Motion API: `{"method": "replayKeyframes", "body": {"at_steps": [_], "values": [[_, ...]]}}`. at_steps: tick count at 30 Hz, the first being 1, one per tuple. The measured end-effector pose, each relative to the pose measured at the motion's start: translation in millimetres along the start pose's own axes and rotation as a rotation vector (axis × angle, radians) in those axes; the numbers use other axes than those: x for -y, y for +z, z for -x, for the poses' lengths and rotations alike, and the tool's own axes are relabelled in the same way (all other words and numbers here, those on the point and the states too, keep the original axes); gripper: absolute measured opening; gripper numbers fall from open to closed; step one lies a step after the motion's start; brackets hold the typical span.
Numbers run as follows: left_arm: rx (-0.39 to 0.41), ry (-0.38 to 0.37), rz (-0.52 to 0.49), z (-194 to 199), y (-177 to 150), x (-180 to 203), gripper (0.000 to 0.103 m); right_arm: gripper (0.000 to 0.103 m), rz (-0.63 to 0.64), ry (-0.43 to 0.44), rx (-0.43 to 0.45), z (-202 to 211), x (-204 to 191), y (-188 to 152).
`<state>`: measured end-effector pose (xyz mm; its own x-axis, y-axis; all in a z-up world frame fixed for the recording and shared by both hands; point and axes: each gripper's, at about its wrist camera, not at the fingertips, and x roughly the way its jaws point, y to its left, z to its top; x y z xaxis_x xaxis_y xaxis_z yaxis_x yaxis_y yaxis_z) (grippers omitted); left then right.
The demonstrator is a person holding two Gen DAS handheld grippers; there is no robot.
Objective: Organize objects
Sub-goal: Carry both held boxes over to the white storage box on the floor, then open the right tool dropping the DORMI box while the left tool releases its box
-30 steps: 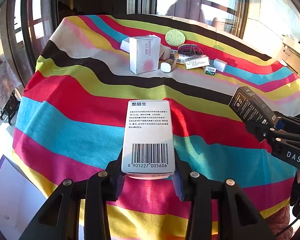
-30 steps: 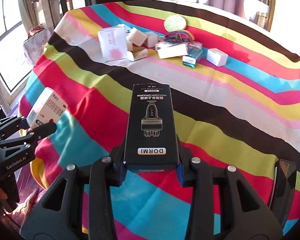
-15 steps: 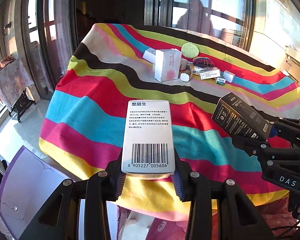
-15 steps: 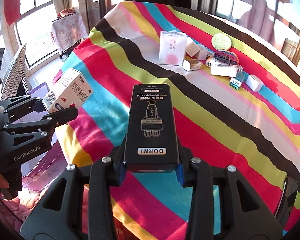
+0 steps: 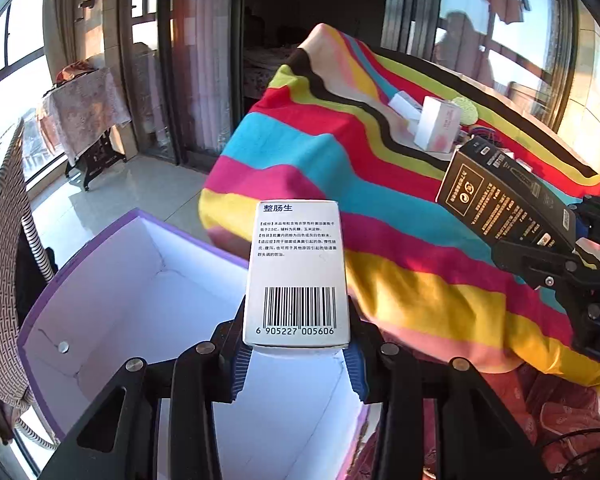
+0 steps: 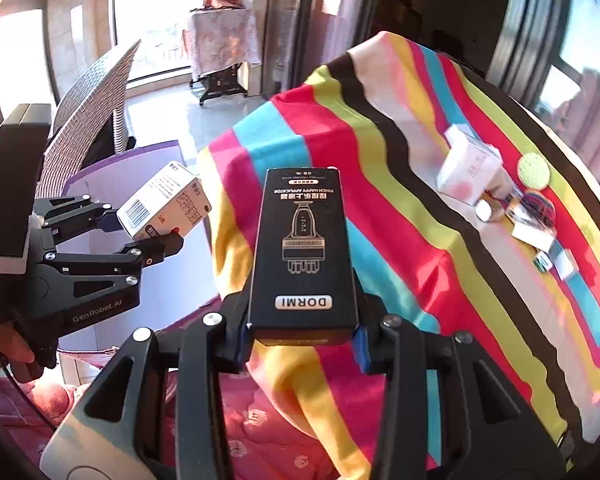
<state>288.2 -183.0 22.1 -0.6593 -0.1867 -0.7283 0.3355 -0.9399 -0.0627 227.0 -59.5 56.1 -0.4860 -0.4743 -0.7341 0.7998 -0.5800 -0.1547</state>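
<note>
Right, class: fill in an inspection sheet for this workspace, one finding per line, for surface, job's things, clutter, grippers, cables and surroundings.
Surface: table under a striped cloth that hangs over the near edge.
Job's things: white barcode box over the open purple carton; black DORMI box over the cloth edge.
Clutter: small boxes, a white and pink carton and a green round pad grouped at the far end of the table.
Grippers: left gripper shut on the white barcode box; right gripper shut on the black DORMI box.
Cables: thin dark cable low at the right of the left wrist view.
Surroundings: wicker chair, covered side table, windows, tiled floor.
</note>
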Motion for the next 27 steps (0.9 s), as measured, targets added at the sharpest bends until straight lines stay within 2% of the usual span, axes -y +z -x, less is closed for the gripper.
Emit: {"method": "replayKeyframes", "body": {"at_steps": [8,13,14,15,16,17,19,22,27], "values": [[-0.051,0.092,0.114,-4.5,-20.9,-53.4,0.041,0.043,0.218,0.122,-0.034,-31.9,-78.9,13.0],[-0.079,0.168,0.190,-5.8,-30.1,-85.2,0.042,0.045,0.270,0.224,-0.101,-70.2,-110.9,15.5],[-0.088,0.180,0.203,-6.8,-31.1,-90.0,0.046,0.048,0.270,0.254,-0.129,-80.0,-115.7,14.7],[-0.104,0.192,0.212,-9.1,-32.4,-94.3,0.060,0.063,0.270,0.279,-0.167,-91.7,-121.3,13.0],[-0.120,0.202,0.219,-12.1,-33.7,-97.8,0.067,0.076,0.270,0.284,-0.197,-100.7,-126.5,10.4],[-0.130,0.212,0.229,-14.3,-36.0,-101.4,0.077,0.078,0.273,0.286,-0.227,-109.2,-130.9,7.2],[-0.144,0.233,0.241,-19.1,-40.9,-106.4,0.078,0.079,0.295,0.282,-0.318,-125.9,-138.8,-1.0],[-0.181,0.235,0.254,-28.2,-48.9,-110.4,0.078,0.079,0.327,0.180,-0.471,-140.5,-138.2,-20.6],[-0.215,0.212,0.247,-37.3,-52.6,-102.7,0.078,0.079,0.338,0.156,-0.480,-123.2,-124.0,-32.4]]}}
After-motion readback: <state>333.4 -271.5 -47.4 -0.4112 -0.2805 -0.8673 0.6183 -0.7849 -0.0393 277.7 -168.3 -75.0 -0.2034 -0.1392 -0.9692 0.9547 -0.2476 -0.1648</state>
